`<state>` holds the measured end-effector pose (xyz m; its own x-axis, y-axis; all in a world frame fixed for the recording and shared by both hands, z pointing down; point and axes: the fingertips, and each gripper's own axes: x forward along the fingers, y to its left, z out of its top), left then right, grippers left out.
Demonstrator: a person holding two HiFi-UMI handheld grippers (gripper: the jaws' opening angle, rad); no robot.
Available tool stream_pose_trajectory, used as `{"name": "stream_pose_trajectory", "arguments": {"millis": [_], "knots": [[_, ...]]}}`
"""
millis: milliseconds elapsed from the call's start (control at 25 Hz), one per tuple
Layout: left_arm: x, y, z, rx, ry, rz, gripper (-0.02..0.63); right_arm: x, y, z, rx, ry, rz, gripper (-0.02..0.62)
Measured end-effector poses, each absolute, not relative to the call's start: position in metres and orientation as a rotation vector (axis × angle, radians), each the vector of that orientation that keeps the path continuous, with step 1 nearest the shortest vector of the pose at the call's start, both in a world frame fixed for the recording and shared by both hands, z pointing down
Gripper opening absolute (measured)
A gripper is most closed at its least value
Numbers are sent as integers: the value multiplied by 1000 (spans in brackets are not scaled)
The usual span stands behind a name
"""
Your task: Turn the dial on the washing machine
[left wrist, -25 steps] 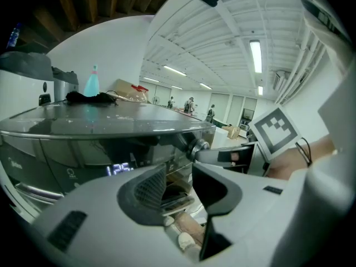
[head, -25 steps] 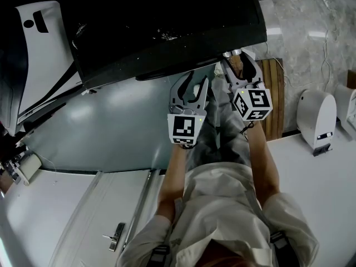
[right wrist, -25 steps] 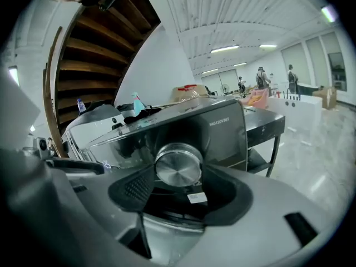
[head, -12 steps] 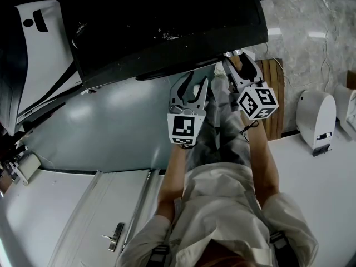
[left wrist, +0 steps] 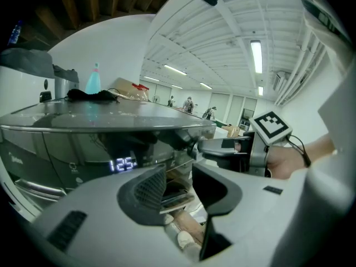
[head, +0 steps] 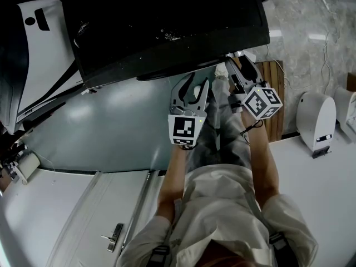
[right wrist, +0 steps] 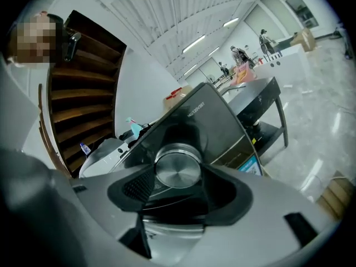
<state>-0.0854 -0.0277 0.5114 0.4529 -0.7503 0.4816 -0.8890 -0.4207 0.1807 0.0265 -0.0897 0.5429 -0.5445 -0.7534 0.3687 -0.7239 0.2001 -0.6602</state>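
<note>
The black-topped washing machine [head: 167, 21] fills the upper part of the head view. Its round silver dial [right wrist: 178, 170] sits on the dark front panel, seen end-on in the right gripper view. My right gripper [right wrist: 178, 178] is shut on the dial, one jaw pressed against each side. From the head camera the same gripper [head: 237, 61] reaches under the machine's front edge, its marker cube [head: 262, 102] tilted to the right. Left of it, my left gripper [head: 192, 89] hangs open below the edge, holding nothing. The lit display [left wrist: 123, 164] shows in the left gripper view.
A white appliance [head: 317, 118] stands on the floor at the right, beside a slatted wooden piece [head: 275, 90]. A white door with a handle [head: 114, 235] lies at the lower left. A blue bottle [left wrist: 93, 82] and a black cloth [left wrist: 94, 95] rest on the machine's top.
The right gripper has rolled clockwise on the dial, and its marker cube has swung to the right. The left gripper has stayed where it was.
</note>
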Motion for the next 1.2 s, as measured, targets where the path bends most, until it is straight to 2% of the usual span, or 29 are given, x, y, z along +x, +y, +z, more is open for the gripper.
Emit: {"name": "stream_pose_trajectory", "arguments": {"millis": [920,1200], "knots": [[-80,-28,514,2297,-1359,459,153,27,-93,540,-1258,2106,-1470,272],[-77,-27,513,2303,-1357,454,153,34,-89,545,-1408,2241,-1395,321]]}}
